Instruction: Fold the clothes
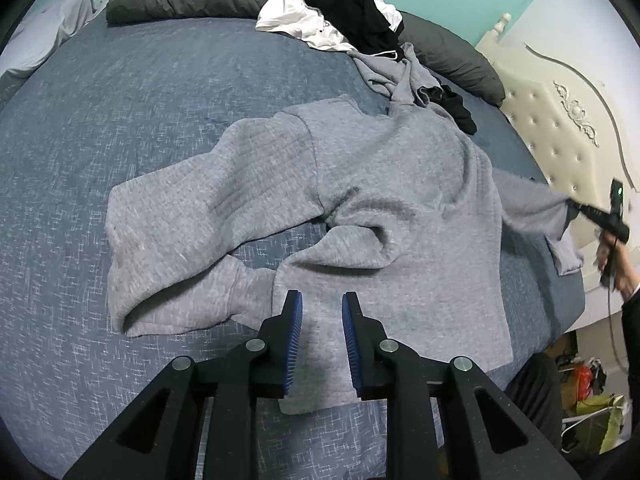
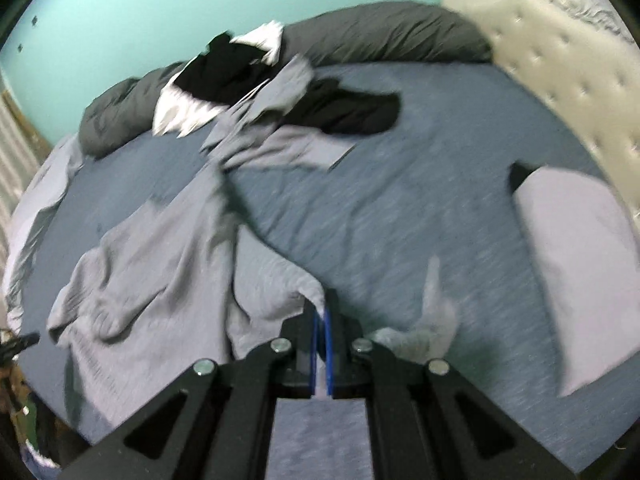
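1. Sprawled across the middle of the left wrist frame, a pale grey quilted-knit sweatshirt [image 1: 360,200] lies face-up on the blue flecked bedspread [image 1: 120,100], one sleeve bent back over itself at lower left, the body rumpled at centre.

2. At bottom centre of that frame, the left gripper [image 1: 322,316] hovers over the sweatshirt's hem with its blue-padded jaws apart and nothing between them.

3. At the far right edge, the right gripper [image 1: 576,210] is pinched on the other sleeve's cuff, pulling it taut toward the cream tufted headboard [image 1: 560,128]; the right wrist view shows its jaws closed on grey cloth at lower centre.

4. Risk, as judged from here: a hard pull on one cuff alone could drag the whole garment sideways toward the bed's edge, or the cuff could slip free, since nothing pins the body down.

5. A heap of white, black and grey clothes [image 1: 348,20] sits at upper centre, touching the sweatshirt's collar, and could snag it.

6. Heavy motion blur smears the right wrist frame, so exactly how much cloth the closed jaws hold cannot be told; the sweatshirt's collar is hidden.
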